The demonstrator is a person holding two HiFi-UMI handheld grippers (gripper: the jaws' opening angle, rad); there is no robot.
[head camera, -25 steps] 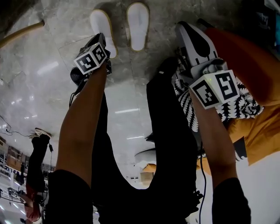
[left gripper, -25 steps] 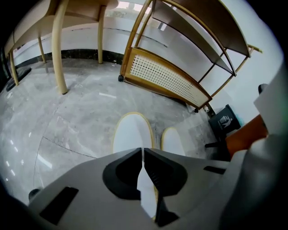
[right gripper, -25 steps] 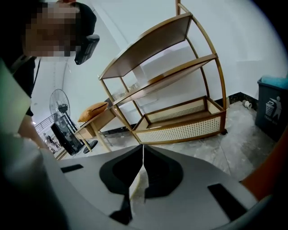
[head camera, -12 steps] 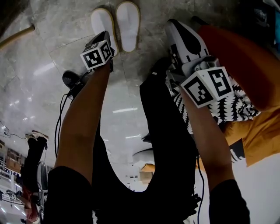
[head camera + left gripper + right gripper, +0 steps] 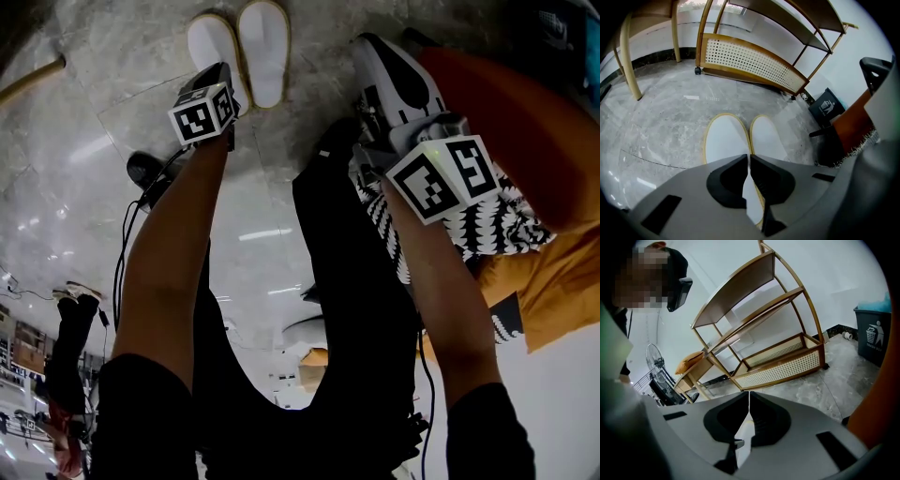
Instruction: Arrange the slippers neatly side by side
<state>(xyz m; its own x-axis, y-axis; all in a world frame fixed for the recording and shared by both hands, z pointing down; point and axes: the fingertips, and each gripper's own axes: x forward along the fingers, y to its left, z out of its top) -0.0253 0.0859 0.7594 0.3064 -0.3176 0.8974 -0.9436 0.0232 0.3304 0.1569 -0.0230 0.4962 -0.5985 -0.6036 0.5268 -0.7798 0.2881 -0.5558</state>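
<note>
Two white slippers lie side by side on the grey stone floor [image 5: 661, 122], the left slipper [image 5: 725, 140] and the right slipper [image 5: 769, 139] with their yellow-edged inner sides touching or just apart, toes pointing the same way. Bare floor spreads to their left and ahead of them. Well beyond stands a wooden rack [image 5: 754, 63] with a cane-panelled lower tray. A curved wooden leg [image 5: 629, 61] stands far off to the left.

To the right the room is tighter, with a dark bin [image 5: 826, 107] near the wall and an orange piece of furniture [image 5: 534, 112] beside the right arm. In the right gripper view something blue shows above the bin's rim.

The left gripper [image 5: 749, 159] hangs just above the slippers, its jaws together on nothing. The right gripper [image 5: 749, 397] points toward the rack, its jaws likewise together and empty.
</note>
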